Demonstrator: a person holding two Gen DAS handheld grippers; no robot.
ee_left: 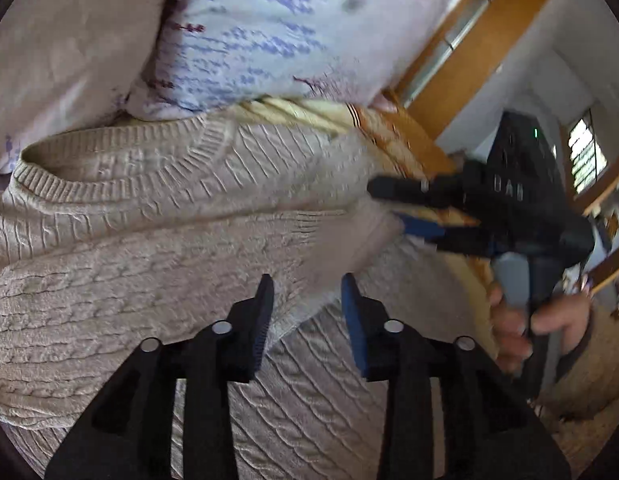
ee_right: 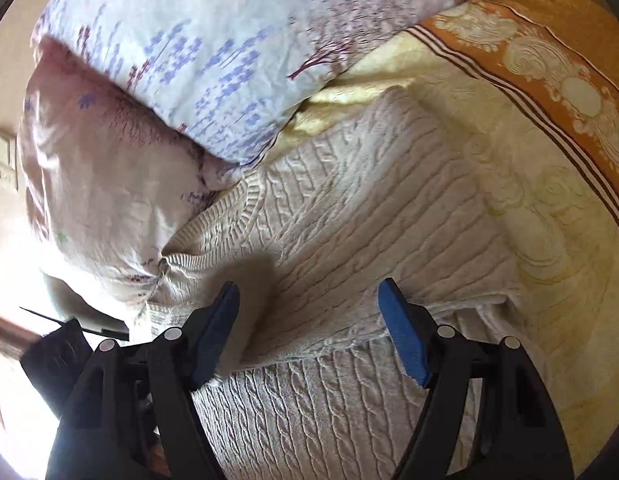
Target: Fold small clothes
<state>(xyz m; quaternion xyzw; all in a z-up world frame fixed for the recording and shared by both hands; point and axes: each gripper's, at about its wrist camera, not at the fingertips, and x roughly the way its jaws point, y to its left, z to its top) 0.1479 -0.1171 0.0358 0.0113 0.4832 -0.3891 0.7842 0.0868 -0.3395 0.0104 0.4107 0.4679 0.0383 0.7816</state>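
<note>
Cable-knit sweater [ee_right: 349, 208]: lying partly folded on bed [ee_right: 549, 220], beside pillows [ee_right: 189, 60]; soft, thick, probably limp; gripping ribbed edges is advised. Left claw [ee_left: 308, 308], right claw [ee_right: 309, 328]: both spreading, empty.

The bed [ee_right: 549, 216] wears a cream embossed cover with an orange patterned border. On it lie a beige cable-knit sweater [ee_right: 349, 208] and two floral pillows [ee_right: 213, 52], touching the sweater's collar.

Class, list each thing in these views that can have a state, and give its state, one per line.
Sweater: flat on the bed, sleeve folded across.
Left gripper: open, holding nothing.
Right gripper: open wide, above the sweater.
Pillows: stacked beside the collar.
</note>
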